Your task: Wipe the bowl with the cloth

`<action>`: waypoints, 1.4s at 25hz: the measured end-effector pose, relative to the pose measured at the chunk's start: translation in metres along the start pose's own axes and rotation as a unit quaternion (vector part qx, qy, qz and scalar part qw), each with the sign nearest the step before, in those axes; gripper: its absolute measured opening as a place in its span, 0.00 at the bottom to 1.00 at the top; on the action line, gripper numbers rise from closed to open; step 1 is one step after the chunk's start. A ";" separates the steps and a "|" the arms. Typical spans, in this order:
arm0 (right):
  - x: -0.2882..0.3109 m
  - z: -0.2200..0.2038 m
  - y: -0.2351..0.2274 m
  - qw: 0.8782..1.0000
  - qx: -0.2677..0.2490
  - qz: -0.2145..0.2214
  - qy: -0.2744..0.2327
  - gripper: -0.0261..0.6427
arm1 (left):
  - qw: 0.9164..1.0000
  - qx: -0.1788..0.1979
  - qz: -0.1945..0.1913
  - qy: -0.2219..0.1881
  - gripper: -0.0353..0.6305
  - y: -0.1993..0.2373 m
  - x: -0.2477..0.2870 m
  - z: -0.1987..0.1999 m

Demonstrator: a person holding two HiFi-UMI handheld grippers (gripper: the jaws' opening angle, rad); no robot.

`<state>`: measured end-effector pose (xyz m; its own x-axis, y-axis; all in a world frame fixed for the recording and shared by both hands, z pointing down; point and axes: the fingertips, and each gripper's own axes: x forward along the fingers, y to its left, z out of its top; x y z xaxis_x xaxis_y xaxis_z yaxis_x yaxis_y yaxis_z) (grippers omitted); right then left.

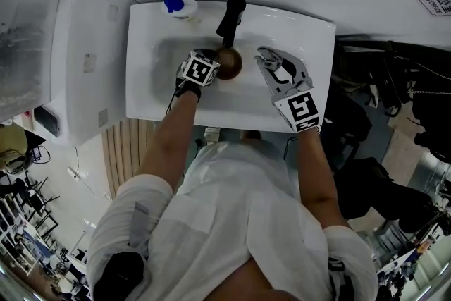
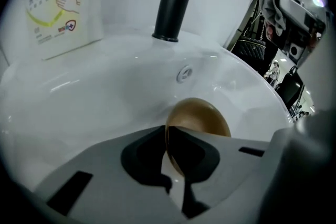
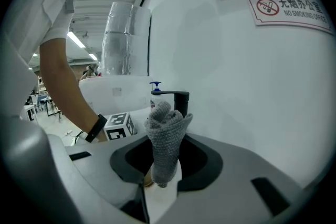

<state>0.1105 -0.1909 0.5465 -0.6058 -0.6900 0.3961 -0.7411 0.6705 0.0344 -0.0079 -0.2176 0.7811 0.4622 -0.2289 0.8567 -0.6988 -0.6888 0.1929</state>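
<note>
The bowl (image 1: 230, 63) is inside the sink (image 1: 148, 60), tipped on edge. The left claw (image 1: 215, 63) is at its 9 o'clock, pressed together on the thin rim. The right claw (image 1: 268, 58) hangs at the bowl's 3 o'clock, apart from it, pinching the cloth (image 3: 166, 139), which stands up in a wad from between the jaws.

The main risk is probably the rim grip. It is a narrow hold on a smooth edge, so a sideways push from the cloth could twist the bowl out and drop it into the sink. The cloth hold looks light too, so rubbing hard may drag the wad loose or fold it back, leaving bare jaw scraping the bowl. The faucet (image 1: 231, 17) stands close at the bowl's 12 o'clock, and a wide stroke or a lift could knock into it. The soap bottle (image 1: 176, 5) at 10 o'clock seems safely out of reach.
</note>
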 end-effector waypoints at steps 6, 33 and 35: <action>0.003 -0.002 0.012 1.000 0.002 0.014 0.007 0.23 | 0.999 0.012 0.007 -0.029 0.08 -0.017 -0.027 0.020; 0.033 0.015 0.105 0.938 -0.274 0.039 0.208 0.15 | 0.927 0.366 0.086 -0.024 0.08 -0.114 -0.211 0.076; 0.033 0.020 0.106 0.944 -0.258 0.037 0.204 0.14 | 0.929 0.359 0.087 -0.032 0.08 -0.112 -0.218 0.078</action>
<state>0.0060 -0.1481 0.5444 -0.4102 -0.5437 0.7322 -0.3978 0.8292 0.3928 0.0124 -0.1448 0.5357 0.4232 -0.4051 0.8104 -0.2328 -0.9131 -0.3348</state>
